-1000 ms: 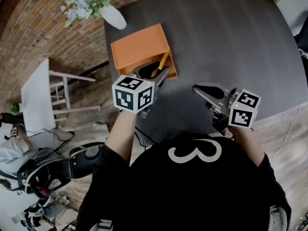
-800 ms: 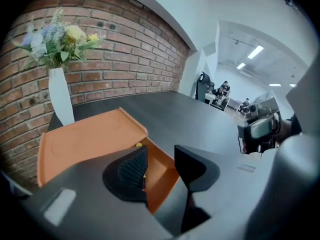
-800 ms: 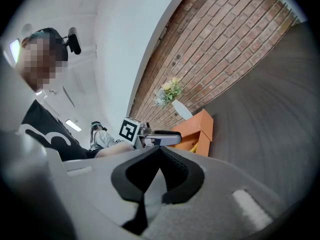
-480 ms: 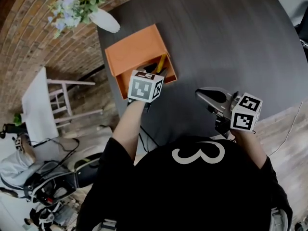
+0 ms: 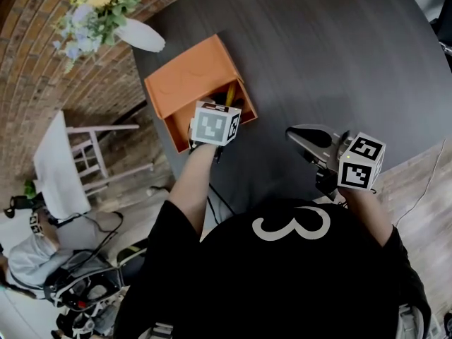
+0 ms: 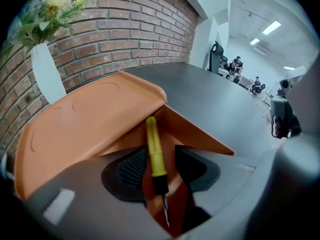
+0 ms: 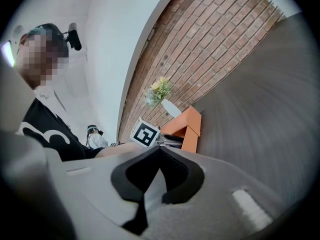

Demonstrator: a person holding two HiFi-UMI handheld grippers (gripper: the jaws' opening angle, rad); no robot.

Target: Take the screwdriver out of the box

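An orange box (image 5: pixel 185 82) lies near the left edge of the dark table, its open end toward me. Inside lies a screwdriver (image 6: pixel 152 144) with a yellow handle, black collar and thin metal tip; only a sliver of its handle (image 5: pixel 229 93) shows in the head view. My left gripper (image 6: pixel 162 171) points steeply down into the box mouth. Its jaws have just been opening and stand on either side of the screwdriver without pressing on it. My right gripper (image 5: pixel 295 133) hovers over the table right of the box, tips together, holding nothing.
A white vase with flowers (image 5: pixel 138 36) stands on the table (image 5: pixel 339 62) behind the box, close to the brick wall. A white chair (image 5: pixel 85 154) stands on the floor left of the table. The table's near edge runs just before my body.
My left gripper has sunk and tipped forward into the box mouth, so its marker cube now covers most of the screwdriver in the head view. The right gripper has hardly shifted.
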